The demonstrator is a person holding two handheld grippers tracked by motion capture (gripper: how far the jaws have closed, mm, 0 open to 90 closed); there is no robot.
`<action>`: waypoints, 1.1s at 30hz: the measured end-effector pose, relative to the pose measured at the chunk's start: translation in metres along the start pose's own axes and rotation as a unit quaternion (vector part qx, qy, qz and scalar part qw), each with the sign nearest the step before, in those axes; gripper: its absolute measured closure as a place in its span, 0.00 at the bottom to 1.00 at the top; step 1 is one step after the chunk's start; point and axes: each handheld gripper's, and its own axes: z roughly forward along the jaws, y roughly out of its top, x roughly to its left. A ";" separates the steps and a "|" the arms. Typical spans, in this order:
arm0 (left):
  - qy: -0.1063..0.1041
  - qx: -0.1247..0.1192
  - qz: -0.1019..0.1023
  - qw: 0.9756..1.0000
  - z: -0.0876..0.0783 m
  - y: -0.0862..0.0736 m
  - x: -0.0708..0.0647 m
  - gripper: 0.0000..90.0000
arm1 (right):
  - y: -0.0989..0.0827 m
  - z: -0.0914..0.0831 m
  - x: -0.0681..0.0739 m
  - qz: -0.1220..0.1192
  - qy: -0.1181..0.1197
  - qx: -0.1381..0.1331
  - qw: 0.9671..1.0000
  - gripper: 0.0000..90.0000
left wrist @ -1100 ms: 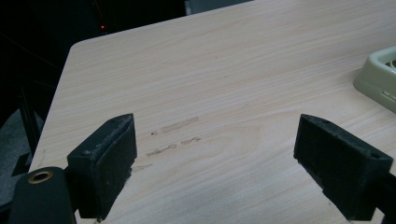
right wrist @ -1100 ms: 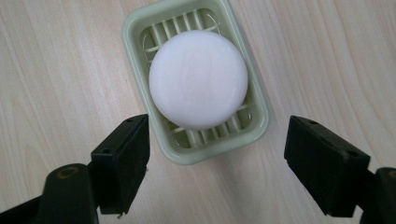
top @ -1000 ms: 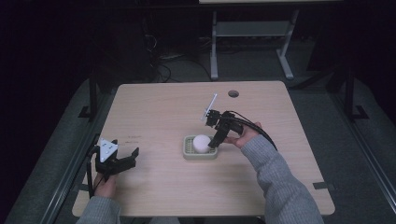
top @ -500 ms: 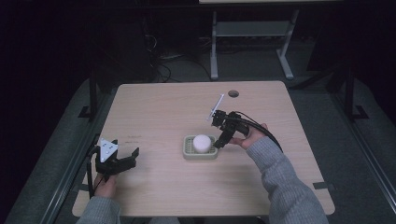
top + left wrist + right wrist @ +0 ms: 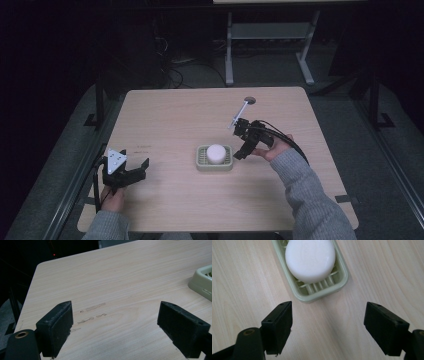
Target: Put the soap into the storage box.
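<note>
A round white soap bar [image 5: 216, 153] [image 5: 310, 259] lies in a pale green slatted soap dish [image 5: 201, 164] [image 5: 342, 281] at the middle of the wooden table [image 5: 190, 115]. My right gripper [image 5: 241, 152] [image 5: 328, 325] hangs open just right of the dish, jaws wide apart, nothing between them. My left gripper [image 5: 136, 172] [image 5: 116, 327] rests open near the table's front left corner, far from the dish, whose corner [image 5: 202, 283] shows at the right edge of the left gripper view.
A round cable hole [image 5: 249, 100] sits near the table's far edge. Faint scuff marks [image 5: 93, 312] mark the wood ahead of the left gripper. A metal desk frame [image 5: 270, 45] stands on the dark floor behind the table.
My right gripper has drawn back to the right, off the soap and dish, and now hangs beside the dish. The left gripper has stayed put.
</note>
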 end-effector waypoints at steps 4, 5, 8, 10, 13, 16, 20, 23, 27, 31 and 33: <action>-0.001 0.001 -0.001 1.000 0.000 0.000 0.000 0.14 | -0.004 -0.004 0.000 0.000 -0.004 -0.002 1.000 0.25; -0.002 0.001 -0.001 1.000 0.000 0.000 -0.001 0.14 | -0.004 -0.004 0.000 0.000 -0.003 -0.003 1.000 0.25; -0.002 0.000 0.000 1.000 0.000 0.000 -0.001 0.14 | -0.006 -0.006 0.000 0.002 -0.004 -0.002 1.000 0.25; -0.001 0.001 -0.001 1.000 0.000 0.000 -0.001 0.14 | -0.007 -0.007 0.000 0.005 -0.003 -0.002 1.000 0.25; -0.001 0.001 -0.001 1.000 0.000 0.000 -0.001 0.14 | -0.011 -0.009 -0.001 0.005 -0.006 -0.003 1.000 0.25; -0.001 0.001 -0.001 1.000 0.000 0.000 -0.001 0.14 | -0.013 -0.011 -0.002 0.008 -0.005 -0.006 1.000 0.25; -0.001 0.001 0.000 1.000 0.000 0.000 -0.001 0.14 | -0.022 -0.010 -0.003 0.014 -0.006 -0.006 1.000 0.25; -0.001 0.001 0.001 1.000 0.000 0.000 -0.001 0.14 | -0.028 -0.010 -0.004 0.020 -0.004 -0.006 1.000 0.25; -0.003 -0.001 -0.002 1.000 0.000 0.000 0.000 0.14 | -0.035 -0.010 -0.005 0.028 -0.005 -0.008 1.000 0.25; -0.002 0.000 -0.002 1.000 0.000 0.000 -0.001 0.14 | -0.041 -0.011 -0.006 0.032 -0.006 -0.009 0.999 0.25; -0.002 0.000 -0.001 1.000 0.000 0.000 0.000 0.14 | -0.044 -0.011 -0.006 0.035 -0.006 -0.010 0.999 0.25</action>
